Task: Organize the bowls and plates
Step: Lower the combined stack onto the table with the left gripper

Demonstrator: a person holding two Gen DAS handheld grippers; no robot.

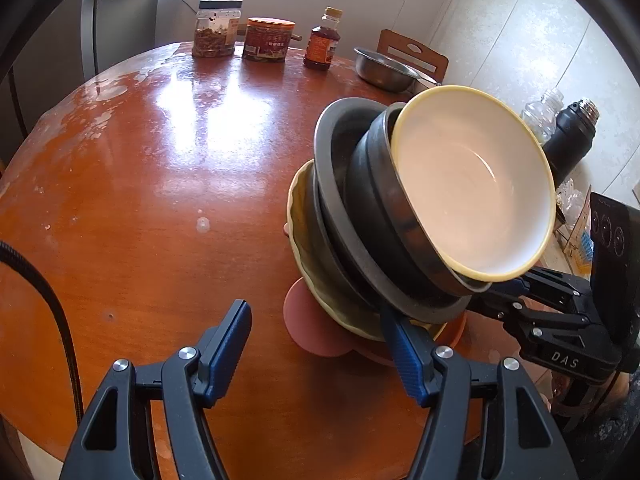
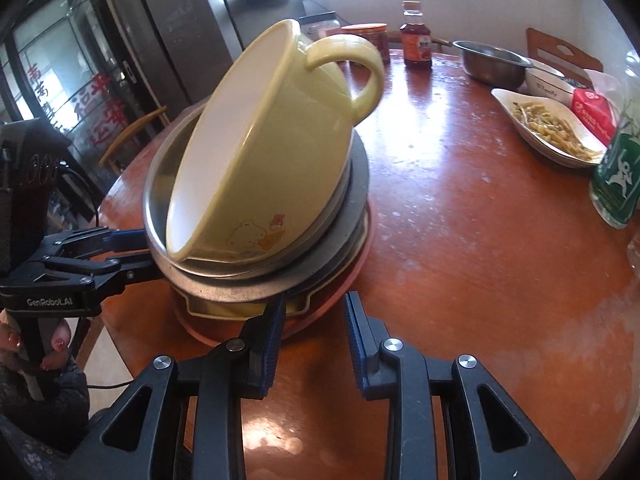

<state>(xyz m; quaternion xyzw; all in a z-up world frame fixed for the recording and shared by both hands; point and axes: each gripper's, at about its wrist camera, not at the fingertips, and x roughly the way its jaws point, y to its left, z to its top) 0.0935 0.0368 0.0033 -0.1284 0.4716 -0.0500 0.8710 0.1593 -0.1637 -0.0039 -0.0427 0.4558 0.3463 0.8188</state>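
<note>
- Plates and bowls point(image 1: 352, 236) stand in one leaning pile near the edge of a round, worn wooden table point(image 1: 160, 160).
- Pink plate point(image 1: 308, 324) forms the base, with a pale yellow scalloped dish point(image 1: 304, 232), grey plates and a steel bowl point(image 2: 160, 200) nested above it.
- Yellow handled bowl point(image 1: 472, 184) tops the pile, tipped steeply on its side.
- Left gripper point(image 1: 314, 310) has its jaws well apart, gripping nothing; its right-hand finger sits against the pile's rim.
- Right gripper point(image 2: 315, 300) shows a narrow gap between its jaws, clamped on nothing; one finger is at the pile's lower edge.
- Steel basin point(image 1: 384, 68), a white dish of food point(image 2: 552, 128), two jars point(image 1: 214, 30) and a sauce bottle point(image 1: 322, 40) line the far side.
</note>
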